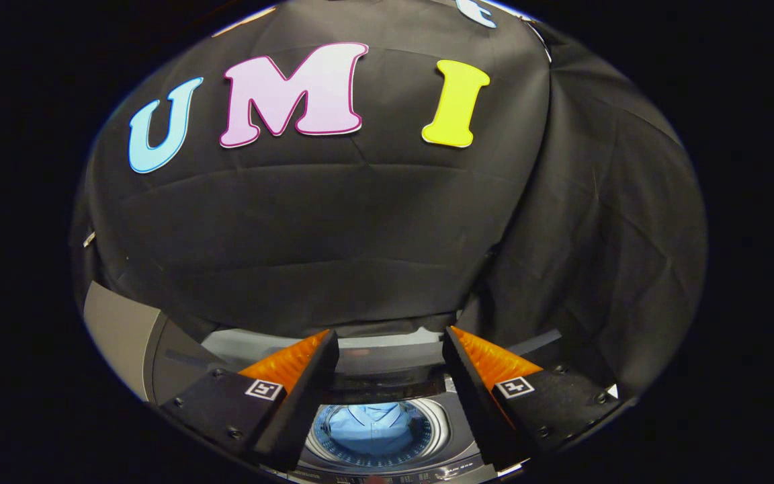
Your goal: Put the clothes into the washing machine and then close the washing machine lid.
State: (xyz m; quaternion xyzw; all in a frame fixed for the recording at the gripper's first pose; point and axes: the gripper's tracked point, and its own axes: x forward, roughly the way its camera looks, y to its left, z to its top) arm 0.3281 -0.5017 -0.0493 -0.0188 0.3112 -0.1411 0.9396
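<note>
Below me stands a top-loading washing machine (179, 359) with its round drum (377, 433) uncovered. A light blue garment (368, 425) lies inside the drum, seen between my fingers. My gripper (390, 333) hangs above the machine, open, with a wide gap and nothing between its fingers. The left finger (289, 366) and the right finger (491, 363) frame the drum opening. The machine's lid seems to stand raised at the back (387, 359), just beyond the fingertips, though I cannot tell for sure.
The booth's black cloth wall (333, 228) rises right behind the machine and wraps round to the right. The machine's grey top panel (118, 329) runs off to the left.
</note>
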